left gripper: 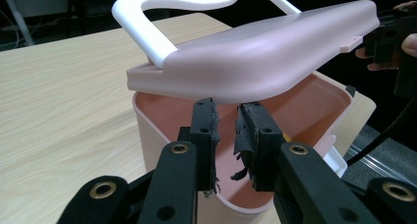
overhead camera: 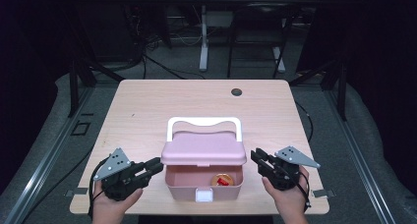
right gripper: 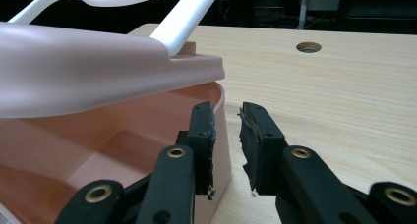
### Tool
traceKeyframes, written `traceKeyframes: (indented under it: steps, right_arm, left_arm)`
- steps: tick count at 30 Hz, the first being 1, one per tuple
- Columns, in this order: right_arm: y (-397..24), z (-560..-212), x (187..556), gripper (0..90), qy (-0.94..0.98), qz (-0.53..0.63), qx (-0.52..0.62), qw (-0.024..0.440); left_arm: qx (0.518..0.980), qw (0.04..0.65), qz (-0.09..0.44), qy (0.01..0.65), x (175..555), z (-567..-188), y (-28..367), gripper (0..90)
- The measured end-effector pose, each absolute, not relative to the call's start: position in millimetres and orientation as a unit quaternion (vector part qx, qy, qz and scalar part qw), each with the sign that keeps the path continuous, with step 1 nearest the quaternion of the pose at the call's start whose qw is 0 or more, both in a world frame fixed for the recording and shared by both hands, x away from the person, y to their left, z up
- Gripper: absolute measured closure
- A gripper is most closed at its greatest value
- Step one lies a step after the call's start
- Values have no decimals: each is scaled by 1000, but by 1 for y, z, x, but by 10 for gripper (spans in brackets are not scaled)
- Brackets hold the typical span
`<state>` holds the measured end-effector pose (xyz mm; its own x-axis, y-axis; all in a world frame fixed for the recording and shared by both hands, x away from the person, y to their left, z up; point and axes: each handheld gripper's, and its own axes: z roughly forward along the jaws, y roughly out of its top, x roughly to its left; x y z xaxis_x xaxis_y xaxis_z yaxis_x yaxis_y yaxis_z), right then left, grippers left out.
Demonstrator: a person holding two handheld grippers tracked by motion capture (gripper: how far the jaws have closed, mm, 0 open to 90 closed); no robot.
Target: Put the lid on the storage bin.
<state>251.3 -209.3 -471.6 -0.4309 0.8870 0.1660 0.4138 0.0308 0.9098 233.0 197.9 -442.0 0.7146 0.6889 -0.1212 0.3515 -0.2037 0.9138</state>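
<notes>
A: Pink box sitting mid-counter, lid hovering half-raised, I'm seeing.
B: Left claw, right claw both gaping slightly, pinching nothing. Red-orange thing inside, lid partly hiding it.

Even overhead light falls on the pale wooden table, which is bright against a dark, nearly black room. Shadows are soft and short. The high view is slightly soft and low in detail. In both gripper views the near black jaws look sharp while the far background blurs into darkness.
</notes>
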Motion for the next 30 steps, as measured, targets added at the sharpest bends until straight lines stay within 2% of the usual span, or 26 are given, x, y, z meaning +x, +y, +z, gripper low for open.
traceKeyframes:
  steps: [30]
  right_arm:
    - [-215, -481, 250, 745, 672, 504, 488, 236]
  left_arm:
    - [760, 530, 140, 350, 226, -463, 200, 765]
